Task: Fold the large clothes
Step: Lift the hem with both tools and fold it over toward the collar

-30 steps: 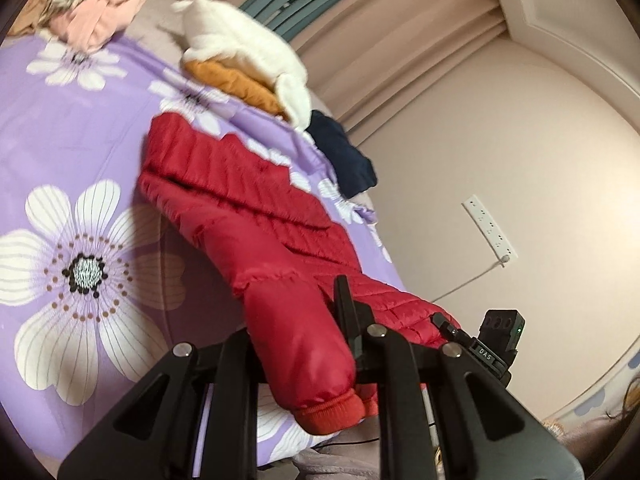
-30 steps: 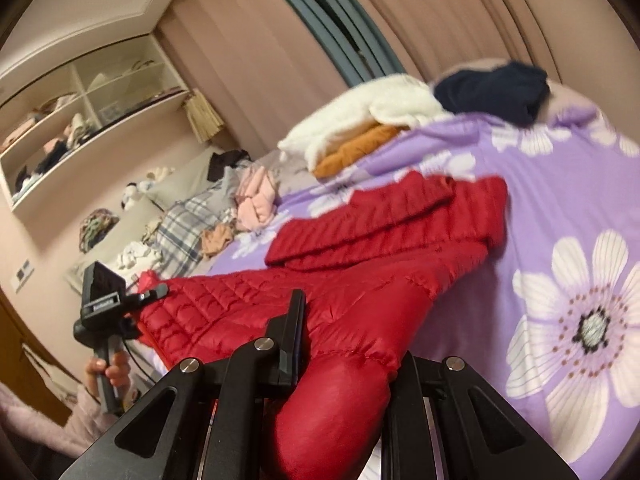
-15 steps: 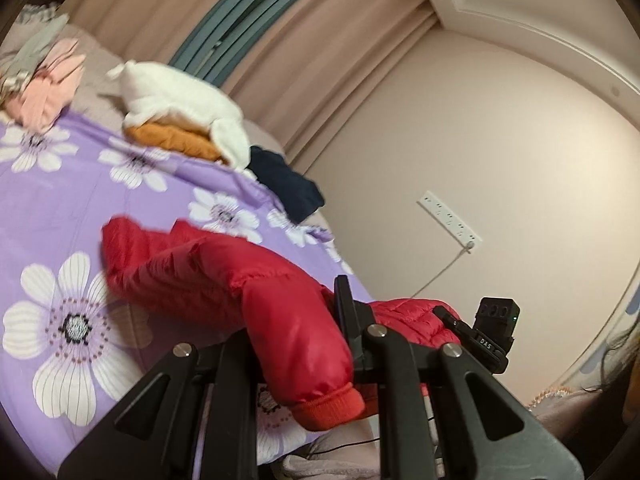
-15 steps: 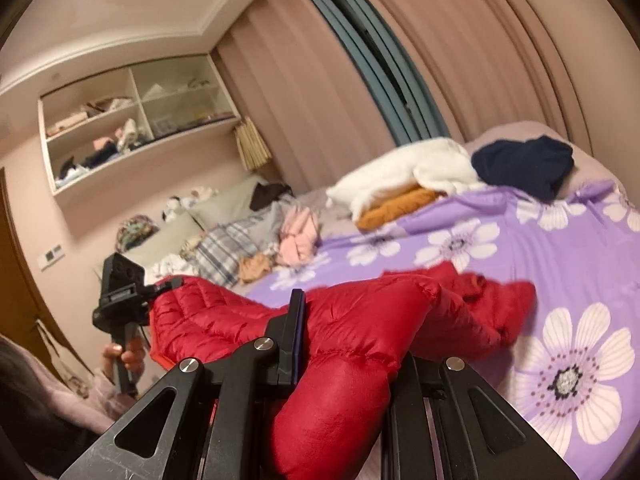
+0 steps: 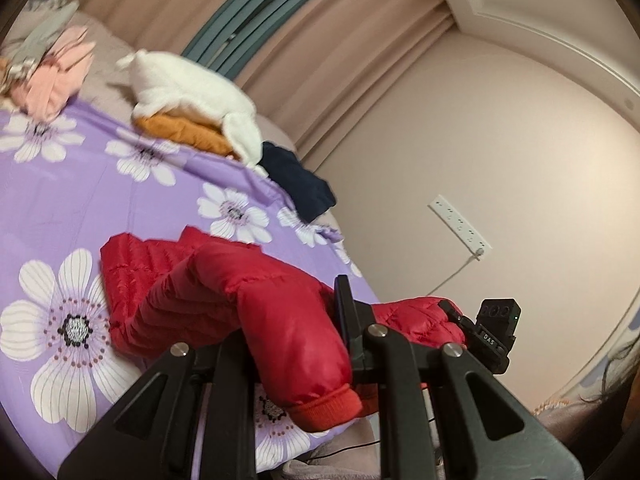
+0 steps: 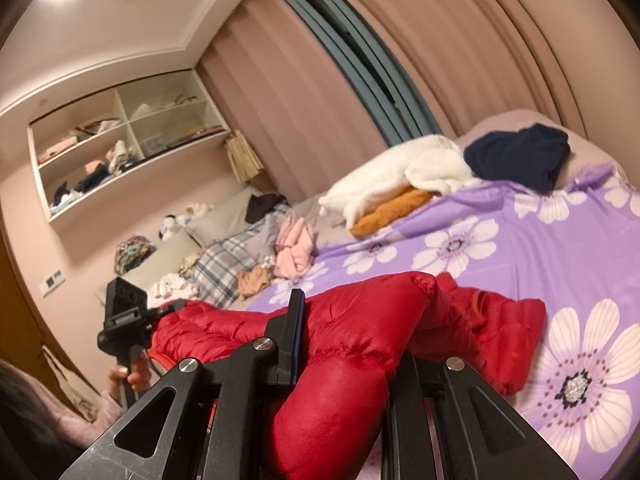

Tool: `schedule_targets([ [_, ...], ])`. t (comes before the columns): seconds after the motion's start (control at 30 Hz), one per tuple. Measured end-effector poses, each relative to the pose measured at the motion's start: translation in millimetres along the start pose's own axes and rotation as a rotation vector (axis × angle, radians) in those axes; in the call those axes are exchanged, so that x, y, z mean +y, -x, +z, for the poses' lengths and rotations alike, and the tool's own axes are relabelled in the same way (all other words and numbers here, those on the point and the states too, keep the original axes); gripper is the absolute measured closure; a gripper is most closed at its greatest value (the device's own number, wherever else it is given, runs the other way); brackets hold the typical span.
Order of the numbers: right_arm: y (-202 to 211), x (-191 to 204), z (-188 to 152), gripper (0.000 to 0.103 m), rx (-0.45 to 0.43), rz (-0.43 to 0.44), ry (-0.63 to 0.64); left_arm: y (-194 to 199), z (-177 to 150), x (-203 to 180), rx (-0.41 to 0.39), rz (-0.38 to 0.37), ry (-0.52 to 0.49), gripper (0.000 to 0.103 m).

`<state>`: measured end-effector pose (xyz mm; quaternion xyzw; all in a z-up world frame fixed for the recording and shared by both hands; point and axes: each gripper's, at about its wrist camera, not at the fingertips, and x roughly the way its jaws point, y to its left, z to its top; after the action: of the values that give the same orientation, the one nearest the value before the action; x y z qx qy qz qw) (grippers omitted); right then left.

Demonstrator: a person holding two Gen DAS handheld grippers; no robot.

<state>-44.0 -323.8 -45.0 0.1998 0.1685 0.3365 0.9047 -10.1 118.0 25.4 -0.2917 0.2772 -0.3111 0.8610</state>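
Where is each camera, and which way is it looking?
Left wrist: rides the left claw, looking across the purple bed toward the wall; the right claw shows.
Right wrist: rides the right claw, looking toward the shelves; the person's hand shows.
Both: the red jacket, gripped by each claw.

Bed spread with purple sheet printed in big white flowers. Lying on it: red quilted jacket at six o'clock, far end flat on the sheet; white fleece over orange garment at twelve o'clock; navy garment just beside, toward one o'clock; pink clothes and plaid fabric at ten o'clock.
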Motion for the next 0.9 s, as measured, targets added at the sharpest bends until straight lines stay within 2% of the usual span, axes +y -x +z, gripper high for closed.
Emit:
schedule_targets([
  [0.27,-26,-25,1,0.085,0.044,-0.056,-0.059,-32,7,31,0.043,0.064,0.084,0.086],
  [0.77,-69,-68,1,0.085,0.104,-0.144,-0.177,-87,15,71,0.085,0.215,0.108,0.086],
  [0.9,-78,-78,1,0.085,0.106,-0.162,-0.202,-98,22,80,0.092,0.223,0.114,0.086],
])
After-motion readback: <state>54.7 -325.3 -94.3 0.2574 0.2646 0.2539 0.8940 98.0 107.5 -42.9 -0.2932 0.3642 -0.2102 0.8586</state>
